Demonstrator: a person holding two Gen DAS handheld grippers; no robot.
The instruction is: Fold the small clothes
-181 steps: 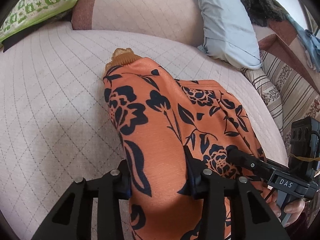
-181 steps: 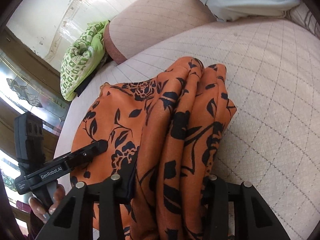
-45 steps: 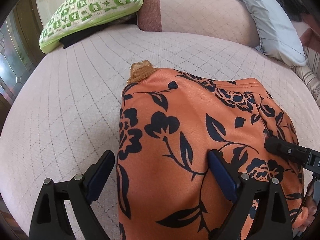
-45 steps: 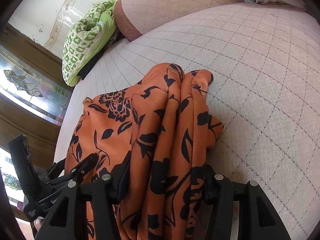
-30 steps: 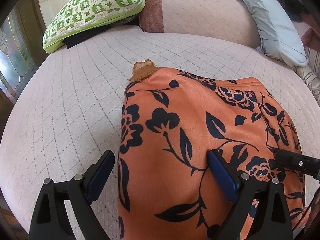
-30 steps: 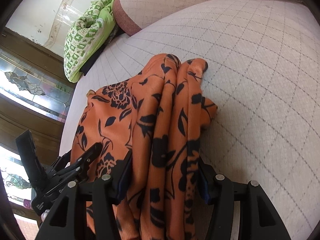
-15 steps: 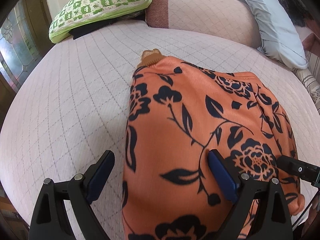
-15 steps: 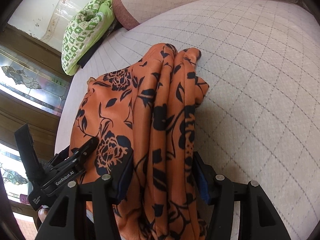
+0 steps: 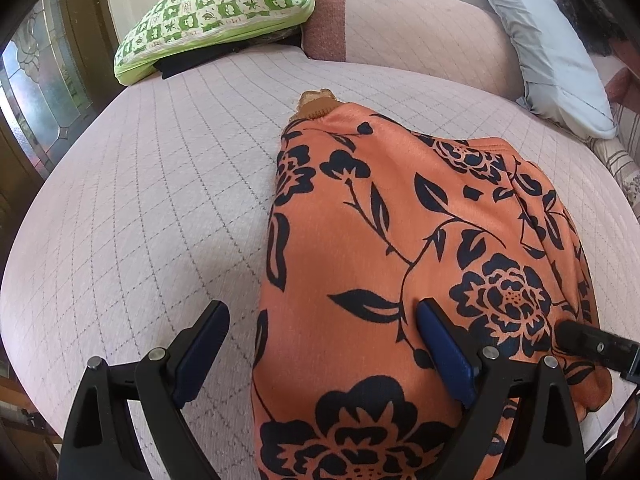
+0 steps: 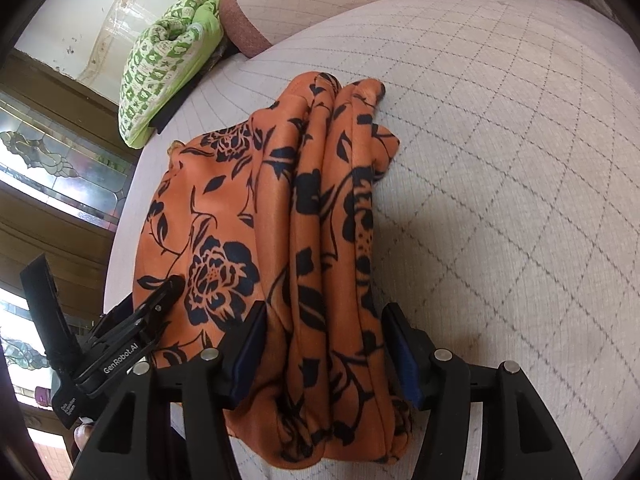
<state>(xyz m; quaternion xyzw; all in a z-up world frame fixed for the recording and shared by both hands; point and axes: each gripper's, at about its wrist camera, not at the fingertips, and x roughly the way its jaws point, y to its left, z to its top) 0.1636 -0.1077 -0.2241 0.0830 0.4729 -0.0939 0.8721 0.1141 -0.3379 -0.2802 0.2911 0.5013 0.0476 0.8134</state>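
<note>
An orange garment with a black flower print (image 9: 380, 240) lies folded in a long bundle on the quilted bed (image 9: 160, 200). My left gripper (image 9: 324, 344) stands wide open over its near end. Its right pad rests on the cloth and its left pad hangs over bare quilt. My right gripper (image 10: 324, 344) has the thick right-hand folds of the garment (image 10: 328, 240) filling the space between its pads. Those jaws are just opening, the pads still against the cloth. The left gripper's tip (image 10: 160, 300) shows at the garment's left edge in the right wrist view.
A green-and-white checked pillow (image 9: 216, 12) lies at the far left by the padded headrest (image 9: 400, 28). A pale blue pillow (image 9: 552, 64) leans at the far right. Stained-glass wooden doors (image 10: 60, 160) stand beyond the bed's left edge. Bare quilt (image 10: 520, 200) spreads right of the garment.
Six seconds ago my left gripper was shut on the cloth; it now stands open. Over the last second both grippers slid a little sideways, and the garment lies longer and flatter.
</note>
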